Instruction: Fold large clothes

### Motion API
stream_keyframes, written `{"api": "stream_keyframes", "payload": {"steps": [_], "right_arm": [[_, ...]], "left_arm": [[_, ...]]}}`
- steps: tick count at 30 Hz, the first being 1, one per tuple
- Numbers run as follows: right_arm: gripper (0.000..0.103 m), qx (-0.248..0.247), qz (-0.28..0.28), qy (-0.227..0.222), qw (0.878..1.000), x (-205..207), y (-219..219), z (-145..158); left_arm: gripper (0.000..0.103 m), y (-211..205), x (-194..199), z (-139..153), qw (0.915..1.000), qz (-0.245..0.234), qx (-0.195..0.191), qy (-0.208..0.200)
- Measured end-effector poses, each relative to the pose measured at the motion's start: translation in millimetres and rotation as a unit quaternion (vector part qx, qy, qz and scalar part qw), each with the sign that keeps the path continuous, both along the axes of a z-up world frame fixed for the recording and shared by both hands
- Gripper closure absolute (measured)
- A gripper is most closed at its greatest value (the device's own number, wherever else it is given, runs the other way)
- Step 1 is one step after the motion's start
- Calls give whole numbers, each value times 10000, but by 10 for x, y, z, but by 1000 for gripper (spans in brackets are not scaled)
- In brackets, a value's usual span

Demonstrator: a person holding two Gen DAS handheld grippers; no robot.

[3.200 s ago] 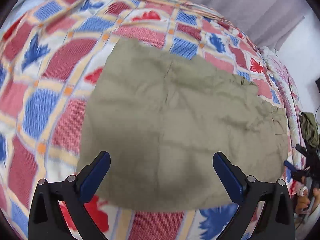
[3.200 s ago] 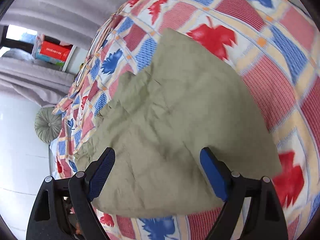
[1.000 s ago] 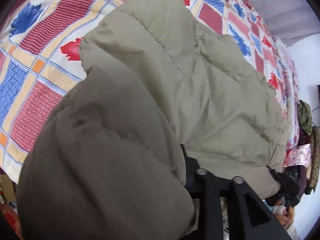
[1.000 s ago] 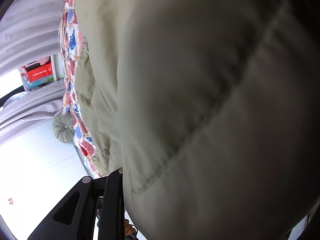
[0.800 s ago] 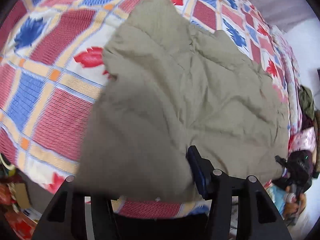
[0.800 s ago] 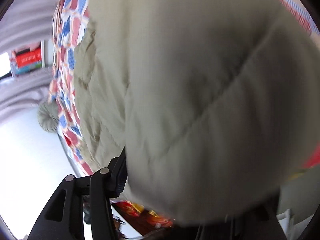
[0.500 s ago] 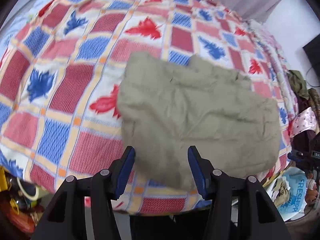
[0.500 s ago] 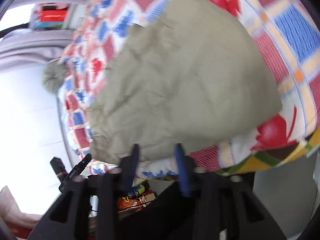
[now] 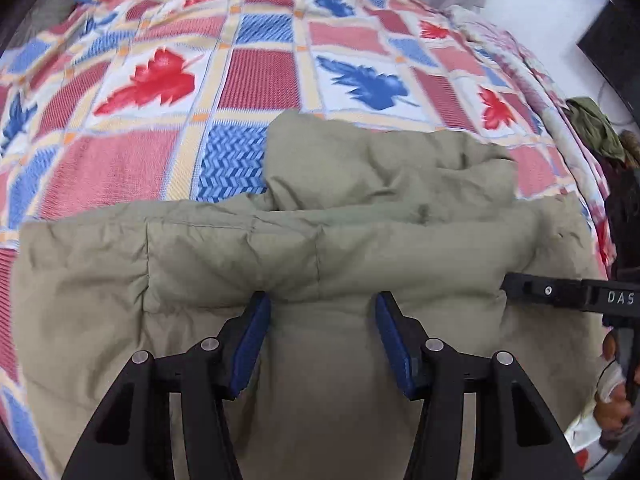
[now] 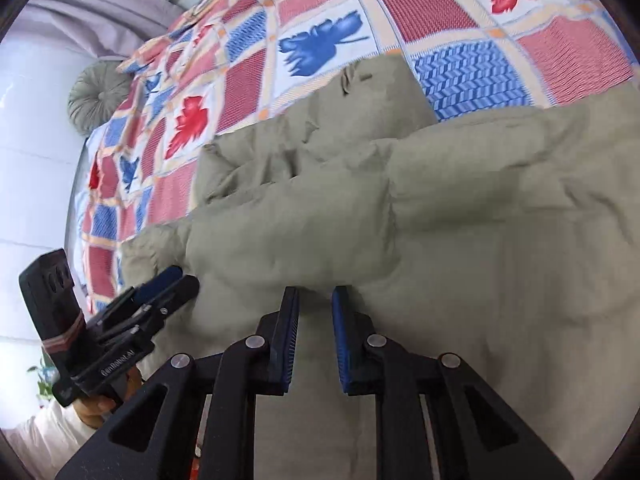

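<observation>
Your olive padded jacket (image 9: 360, 240) lies across the near half of the bed, on the patchwork bedspread (image 9: 256, 76) with its red and blue leaves; its far edge bunches up toward 12 o'clock in the left wrist view. Your left gripper (image 9: 322, 300) points down at the jacket with its jaws about half apart; a fold of the fabric rises between the blue pads (image 9: 252, 340), but they do not visibly press on it. Your right gripper (image 10: 314, 294) has its jaws narrow and closing, with a ridge of the jacket (image 10: 400, 220) just at the tips; you cannot tell whether the pads pinch it. In the right wrist view your left gripper (image 10: 176, 278) shows at 9 o'clock, touching the jacket's edge. A round green cushion (image 10: 98, 94) sits at 10 o'clock beside the bed.
</observation>
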State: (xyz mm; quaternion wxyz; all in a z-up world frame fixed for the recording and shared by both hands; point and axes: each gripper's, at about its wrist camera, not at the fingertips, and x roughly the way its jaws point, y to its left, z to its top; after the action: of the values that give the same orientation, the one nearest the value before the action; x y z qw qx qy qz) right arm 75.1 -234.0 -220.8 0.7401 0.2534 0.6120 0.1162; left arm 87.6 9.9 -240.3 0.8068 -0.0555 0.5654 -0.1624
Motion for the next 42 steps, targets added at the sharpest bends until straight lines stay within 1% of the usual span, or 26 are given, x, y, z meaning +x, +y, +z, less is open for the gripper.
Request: {"api": "stream_keyframes", "payload": {"steps": [1,2,3,4,6,7,9,10,13,15,16,17,18,20,22,24,26,29,31,32,33,35,38,41,42], "right_arm": [[85,29,-58,46,10000,67,-1,-129],[92,50,-104,80,9999,132,-17,-263],[96,46,-93,68,9999,208,-9,-375],[103,28,-68,66,10000,279,0,-469],[103,161,-55,87,9998,380,-43,-618],[103,211,-40,108,9997,434,-54,-657],[103,239,79,159,9996,477,-88,-635],[103,160,160,141,9996,474,-126,-577],[103,-340,231,-30,9991,405,-374,-312],[103,-693,-4,-152,9975,386,-682,-178],[103,-986,-309,-208,9944,378,-904,-129],[103,-1150,-630,-206,9912,366,-1107,-116],[103,-1151,-932,-165,9888,346,-1294,-138],[103,-956,-1367,-3,9860,297,-1561,-278],[103,-821,-1478,40,9856,271,-1632,-407],[103,-898,-1451,3,9853,294,-1597,-527],[103,-1025,-1422,-33,9845,345,-1552,-578],[103,-1000,-1565,91,9826,365,-1565,-545],[103,-1003,-1643,212,9811,357,-1571,-464],[100,-1035,-1661,269,9803,341,-1552,-400],[100,-1064,-1650,285,9801,327,-1520,-339],[99,-1204,-1571,290,9798,265,-1471,-191],[99,-1275,-1438,278,9810,132,-1375,19],[99,-1096,-1403,323,9835,-59,-1266,189],[99,-1021,-1393,366,9843,-138,-1215,237]], "left_arm": [[47,16,52,-89,10000,56,-53,5],[47,18,95,-162,10000,70,-48,-15],[47,8,140,-218,10000,36,-13,-57],[47,-5,174,-257,10000,0,23,-94],[47,-26,241,-295,9999,-43,63,-88],[47,-15,266,-285,10000,-51,13,-40],[47,55,292,-223,10000,-54,-58,10],[47,107,300,-173,10000,-11,-28,-25],[47,417,340,3,9986,372,241,-286],[47,719,403,1,9957,793,347,-318],[47,860,438,-52,9939,1021,365,-225],[47,997,473,-135,9918,1238,301,-113],[47,1103,501,-231,9895,1429,218,-12],[47,1197,546,-405,9861,1657,71,104],[46,1184,605,-523,9846,1742,78,112],[46,1126,669,-597,9845,1739,197,86],[46,1102,712,-612,9845,1733,268,102],[46,1132,723,-535,9840,1728,291,312],[46,1150,696,-411,9826,1772,383,403],[46,1158,663,-338,9824,1767,443,411],[46,1164,622,-256,9828,1729,506,395],[46,1181,511,-95,9841,1629,617,356],[46,1243,274,101,9847,1537,667,469],[45,1280,46,210,9852,1459,634,642],[30,1297,-29,238,9849,1453,651,681]]}}
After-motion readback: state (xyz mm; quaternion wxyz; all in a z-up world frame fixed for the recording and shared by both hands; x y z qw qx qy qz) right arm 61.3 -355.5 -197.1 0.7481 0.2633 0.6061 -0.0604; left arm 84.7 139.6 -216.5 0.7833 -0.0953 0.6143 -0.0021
